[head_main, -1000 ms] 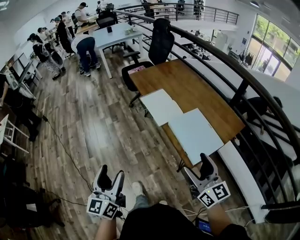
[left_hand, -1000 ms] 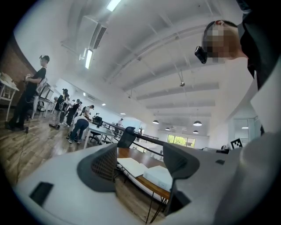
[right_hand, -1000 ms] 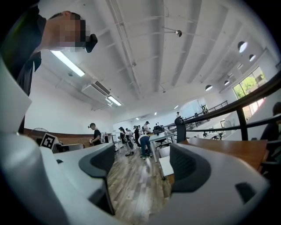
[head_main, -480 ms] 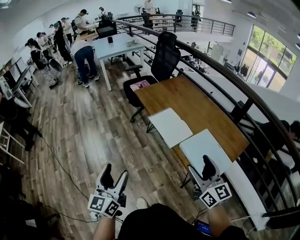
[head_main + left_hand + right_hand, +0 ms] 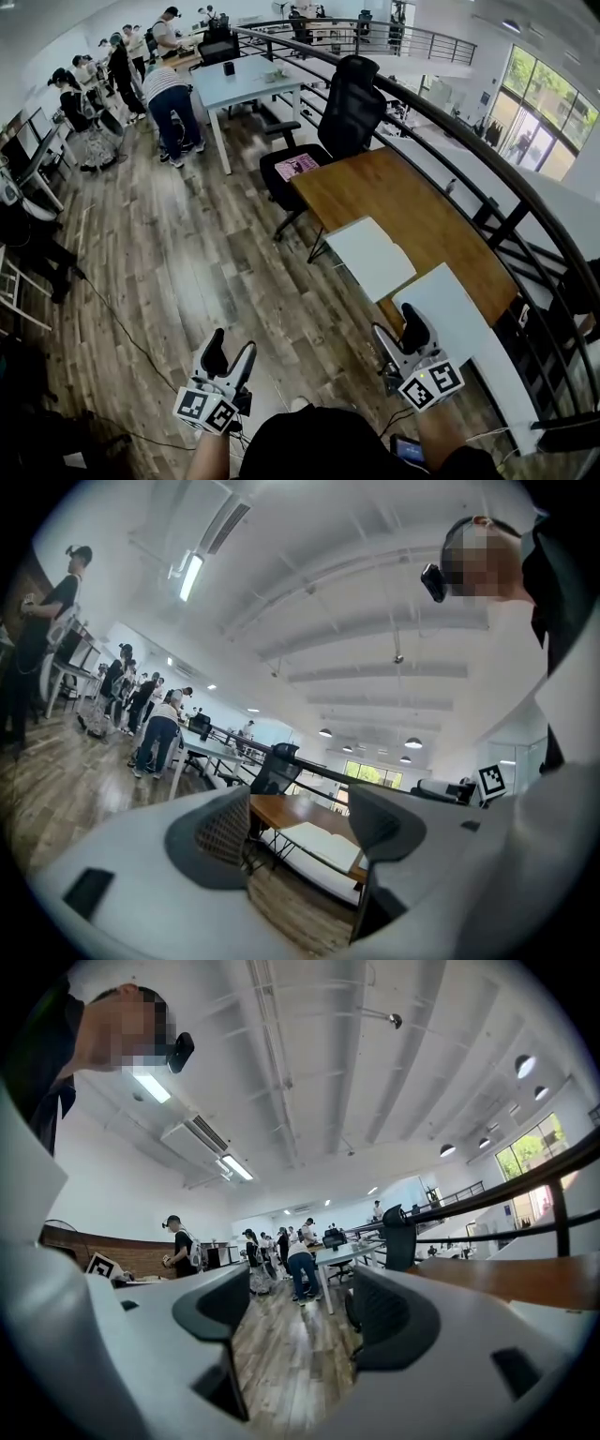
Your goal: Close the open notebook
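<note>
The open notebook lies on the wooden table (image 5: pixel 412 197), its far white page (image 5: pixel 370 255) and near white page (image 5: pixel 455 314) spread flat. My right gripper (image 5: pixel 398 323) hovers at the near page's left edge, pointing level; its jaws are closing from wide, with nothing between them. In the right gripper view (image 5: pixel 295 1312) only floor shows between the jaws and the table (image 5: pixel 525 1279) is at the right. My left gripper (image 5: pixel 231 347) is open over the floor, well left of the table. The left gripper view (image 5: pixel 305 822) shows the notebook (image 5: pixel 323 841) ahead between the jaws.
A black office chair (image 5: pixel 347 94) stands at the table's far end, a pink item (image 5: pixel 297 166) on its seat. A dark railing (image 5: pixel 487 159) runs along the table's right side. Farther back is a white table (image 5: pixel 248 80) with people (image 5: pixel 169 94) around it. Wooden floor lies to the left.
The whole view has advanced: table and notebook have slid toward the lower right. My right gripper has come up beside the near page. The left gripper stays over floor.
</note>
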The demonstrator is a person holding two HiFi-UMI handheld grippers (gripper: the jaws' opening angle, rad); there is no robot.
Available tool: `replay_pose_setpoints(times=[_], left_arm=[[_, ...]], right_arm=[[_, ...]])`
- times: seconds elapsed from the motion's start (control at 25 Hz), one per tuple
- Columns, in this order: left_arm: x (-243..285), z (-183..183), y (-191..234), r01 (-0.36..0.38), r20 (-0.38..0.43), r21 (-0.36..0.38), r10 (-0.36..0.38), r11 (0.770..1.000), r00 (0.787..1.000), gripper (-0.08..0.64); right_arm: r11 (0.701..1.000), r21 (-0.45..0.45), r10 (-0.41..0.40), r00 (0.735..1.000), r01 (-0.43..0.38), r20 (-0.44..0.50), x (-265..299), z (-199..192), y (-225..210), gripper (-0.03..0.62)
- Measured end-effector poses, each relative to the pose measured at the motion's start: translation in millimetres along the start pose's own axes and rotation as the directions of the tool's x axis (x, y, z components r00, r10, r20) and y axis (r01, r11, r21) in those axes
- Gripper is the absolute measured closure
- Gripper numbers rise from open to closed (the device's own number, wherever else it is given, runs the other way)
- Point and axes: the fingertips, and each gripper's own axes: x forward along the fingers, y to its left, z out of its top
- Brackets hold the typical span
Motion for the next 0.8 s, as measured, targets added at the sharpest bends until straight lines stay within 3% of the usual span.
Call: replay_pose_setpoints(times=[0.36,0.8], left_arm=[[29,-13,19,0.027,-0.031,-0.026,-0.028,0.999,0.999,0.242],[98,-9,47,-0.002,-0.078,-0.034,0.0,0.999,0.997,0.242]], right_arm=[[0.997,0.001,-0.073,0.996,0.073,-0.055,17,-18,-27,0.259],[1.0,0.022,-0.007,0.997,0.008,-0.071,100,-16,-58,0.275]])
